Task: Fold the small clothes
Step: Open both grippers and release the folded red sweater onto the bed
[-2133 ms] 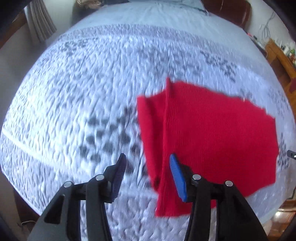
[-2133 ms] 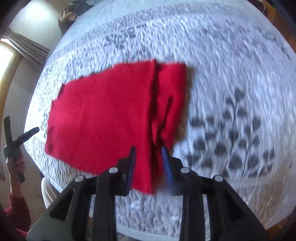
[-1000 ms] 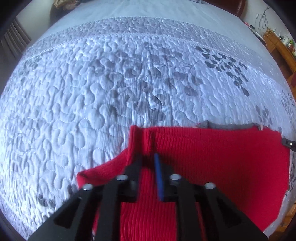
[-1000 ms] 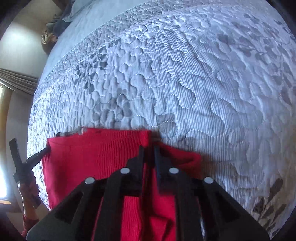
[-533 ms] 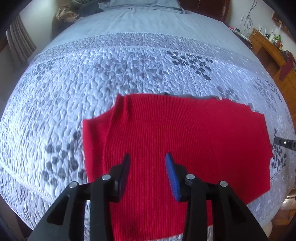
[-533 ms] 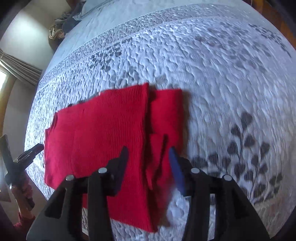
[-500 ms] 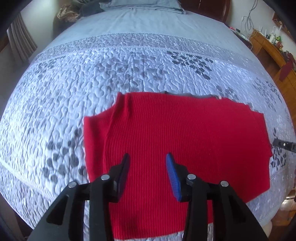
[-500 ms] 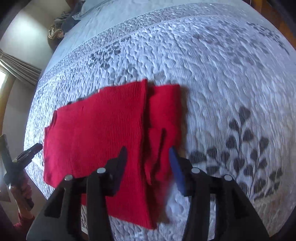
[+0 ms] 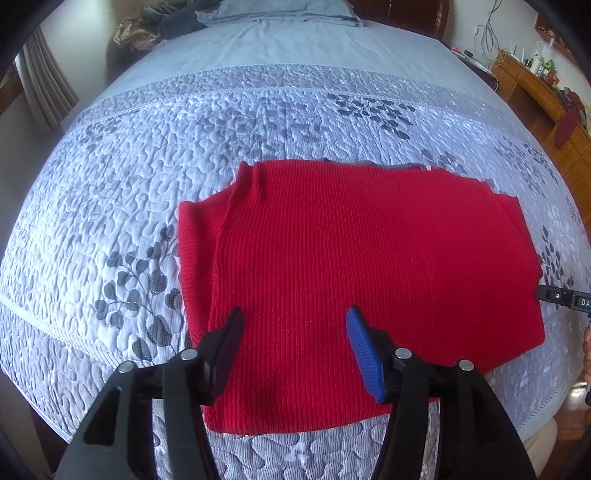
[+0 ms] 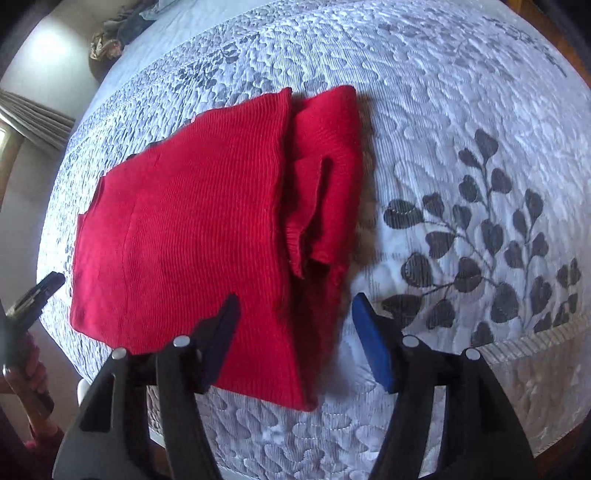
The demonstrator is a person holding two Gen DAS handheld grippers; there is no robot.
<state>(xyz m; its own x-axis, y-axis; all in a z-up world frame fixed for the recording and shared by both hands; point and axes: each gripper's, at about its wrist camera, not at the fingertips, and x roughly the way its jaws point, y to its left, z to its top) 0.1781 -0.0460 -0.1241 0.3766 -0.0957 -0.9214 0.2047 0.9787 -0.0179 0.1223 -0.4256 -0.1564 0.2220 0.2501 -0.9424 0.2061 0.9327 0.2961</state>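
Note:
A red ribbed knit sweater (image 9: 351, 258) lies folded flat on the quilted bed, near its front edge. In the left wrist view my left gripper (image 9: 293, 332) hovers above the sweater's near left part, its jaws opening, nothing between them. In the right wrist view the same sweater (image 10: 192, 229) shows a folded-in sleeve (image 10: 325, 177) along its right edge. My right gripper (image 10: 293, 317) hangs over the sweater's near right corner, jaws opening and empty. The left gripper's tip (image 10: 40, 291), held by a hand, shows at the far left.
The grey-white quilted bedspread (image 9: 184, 122) with dark leaf prints covers the bed; its front edge runs just below the sweater. Pillows (image 9: 280, 11) and a clothes heap lie at the head. A wooden cabinet (image 9: 535, 92) stands at the right, curtains (image 9: 44, 85) at the left.
Both grippers let go of the sweater's far fold and opened. They pulled back and rose, and the folded sweater now lies flat and free on the bed.

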